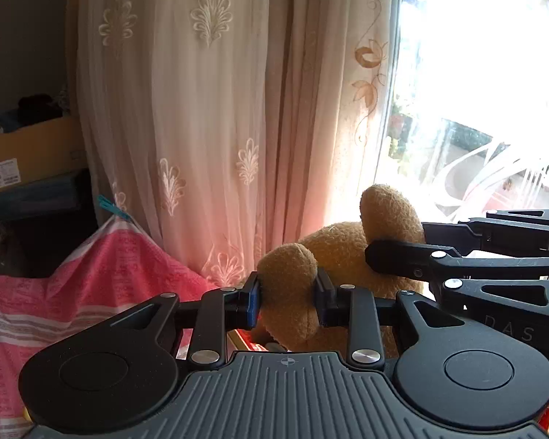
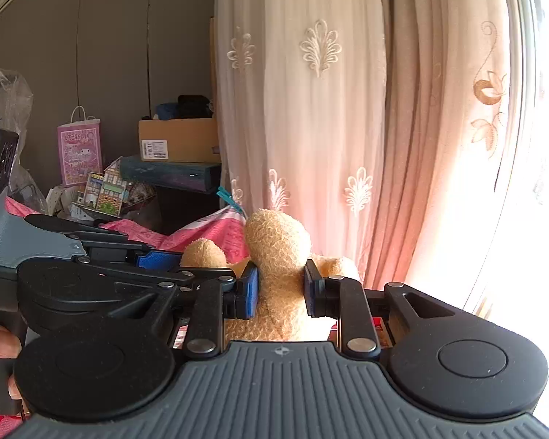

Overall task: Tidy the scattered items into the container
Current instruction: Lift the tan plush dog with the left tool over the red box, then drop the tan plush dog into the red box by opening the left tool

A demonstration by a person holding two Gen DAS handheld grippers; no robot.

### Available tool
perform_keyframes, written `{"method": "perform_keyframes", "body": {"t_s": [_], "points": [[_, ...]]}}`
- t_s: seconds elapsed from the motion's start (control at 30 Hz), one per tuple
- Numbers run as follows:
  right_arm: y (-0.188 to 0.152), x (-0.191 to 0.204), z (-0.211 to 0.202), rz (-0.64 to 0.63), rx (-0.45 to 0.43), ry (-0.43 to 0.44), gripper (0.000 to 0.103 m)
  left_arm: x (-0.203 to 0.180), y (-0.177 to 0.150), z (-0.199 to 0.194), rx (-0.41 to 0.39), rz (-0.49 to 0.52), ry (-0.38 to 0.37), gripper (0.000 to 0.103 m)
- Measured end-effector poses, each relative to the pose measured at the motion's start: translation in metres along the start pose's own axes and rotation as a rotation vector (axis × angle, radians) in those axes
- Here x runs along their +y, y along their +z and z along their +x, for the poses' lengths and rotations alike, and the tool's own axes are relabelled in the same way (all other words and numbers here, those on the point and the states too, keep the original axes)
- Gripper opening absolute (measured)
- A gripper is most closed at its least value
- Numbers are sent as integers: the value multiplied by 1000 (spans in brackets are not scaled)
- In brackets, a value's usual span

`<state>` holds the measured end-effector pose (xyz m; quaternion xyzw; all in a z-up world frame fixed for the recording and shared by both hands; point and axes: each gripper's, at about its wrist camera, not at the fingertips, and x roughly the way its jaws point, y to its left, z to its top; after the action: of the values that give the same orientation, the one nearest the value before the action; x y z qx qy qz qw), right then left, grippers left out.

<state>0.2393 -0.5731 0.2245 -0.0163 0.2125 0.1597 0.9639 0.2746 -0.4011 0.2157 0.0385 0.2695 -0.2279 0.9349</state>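
Pinching a limb of the tan plush toy, the left gripper has its blue-padded fingers closed against the fabric on both sides. The right gripper likewise clamps another part of the same toy, its pads pressed into it. Toy and grippers are held up in front of the embroidered curtain, with a pink patterned sack left of the toy.
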Motion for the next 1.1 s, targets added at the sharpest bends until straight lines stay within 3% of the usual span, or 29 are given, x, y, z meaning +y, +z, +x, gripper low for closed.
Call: {"method": "perform_keyframes", "body": {"t_s": [0.23, 0.27, 0.3, 0.33, 0.4, 0.43, 0.53, 0.73, 1.1], "points": [[-12, -51, 36, 1, 56, -27, 28, -21, 1, 64, 60, -12, 11, 29], [-14, -56, 44, 5, 68, -19, 32, -15, -1, 72, 72, -28, 22, 30], [-17, -60, 54, 12, 83, -14, 38, -9, -3, 79, 83, -45, 35, 38], [-20, -63, 64, 15, 97, -17, 44, -3, -5, 86, 94, -57, 50, 57], [-25, -68, 74, 27, 80, -57, 78, 7, -9, 93, 107, -66, 92, 66], [-28, -72, 75, 45, 61, -67, 80, 9, -11, 94, 105, -61, 107, 72], [-33, -79, 80, 79, 68, -64, 80, 14, -12, 93, 95, -52, 128, 80], [-47, -80, 88, 89, 118, -95, 81, 10, -19, 92, 122, -11, 109, 87], [-68, -71, 73, 96, 204, -146, 89, 10, -49, 85, 166, -59, 56, 88]]}}
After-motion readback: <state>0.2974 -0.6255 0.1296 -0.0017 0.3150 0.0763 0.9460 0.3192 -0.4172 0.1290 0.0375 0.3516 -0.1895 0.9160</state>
